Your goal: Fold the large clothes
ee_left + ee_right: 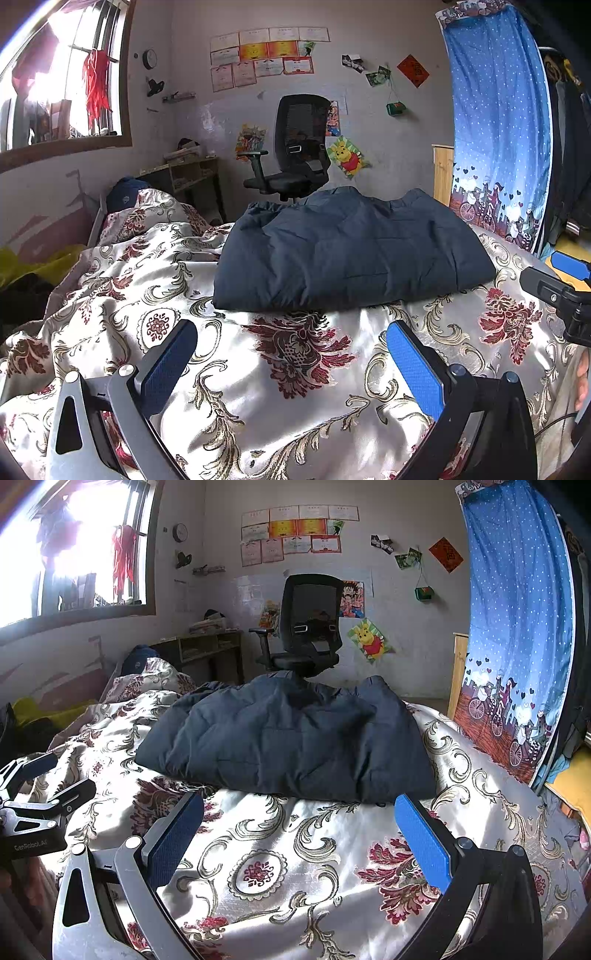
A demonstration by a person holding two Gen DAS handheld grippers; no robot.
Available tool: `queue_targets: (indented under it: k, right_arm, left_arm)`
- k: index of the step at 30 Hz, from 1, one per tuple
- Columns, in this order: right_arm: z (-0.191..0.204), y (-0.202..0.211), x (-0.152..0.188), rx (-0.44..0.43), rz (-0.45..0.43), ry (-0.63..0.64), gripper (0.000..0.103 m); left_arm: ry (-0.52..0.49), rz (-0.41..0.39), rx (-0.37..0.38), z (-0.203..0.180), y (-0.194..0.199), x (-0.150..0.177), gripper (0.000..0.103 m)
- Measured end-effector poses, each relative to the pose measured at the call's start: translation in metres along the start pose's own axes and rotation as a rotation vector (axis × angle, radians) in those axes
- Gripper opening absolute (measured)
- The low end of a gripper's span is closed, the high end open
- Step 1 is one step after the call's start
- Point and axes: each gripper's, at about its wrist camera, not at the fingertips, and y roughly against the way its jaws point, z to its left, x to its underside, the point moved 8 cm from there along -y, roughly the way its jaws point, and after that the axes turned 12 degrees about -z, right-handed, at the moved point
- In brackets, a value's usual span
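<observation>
Both cams sit low over the floral bedspread [295, 369], looking forward between their own wide-apart blue pads toward the far wall. The left wrist view sits a bit to the left and catches the right gripper [561, 280] at its right edge; the right wrist view sees the left gripper [48, 775] at its left edge. Both share the folded navy quilted garment [351, 251], office chair [295, 147] and blue curtain [498, 129].

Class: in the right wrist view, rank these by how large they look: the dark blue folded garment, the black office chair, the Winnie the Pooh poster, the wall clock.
1. Dark blue folded garment
2. Black office chair, though it stands farther away
3. Winnie the Pooh poster
4. Wall clock
</observation>
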Motion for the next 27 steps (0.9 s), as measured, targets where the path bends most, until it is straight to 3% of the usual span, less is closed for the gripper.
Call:
queue_targets:
  k: [27]
  right_arm:
    - [-0.0009,0.0001,-0.0005,0.000,0.002,-0.001,0.102]
  left_arm:
    - [-0.004,-0.003,0.010,-0.0016,0.0008,-0.0001,0.103]
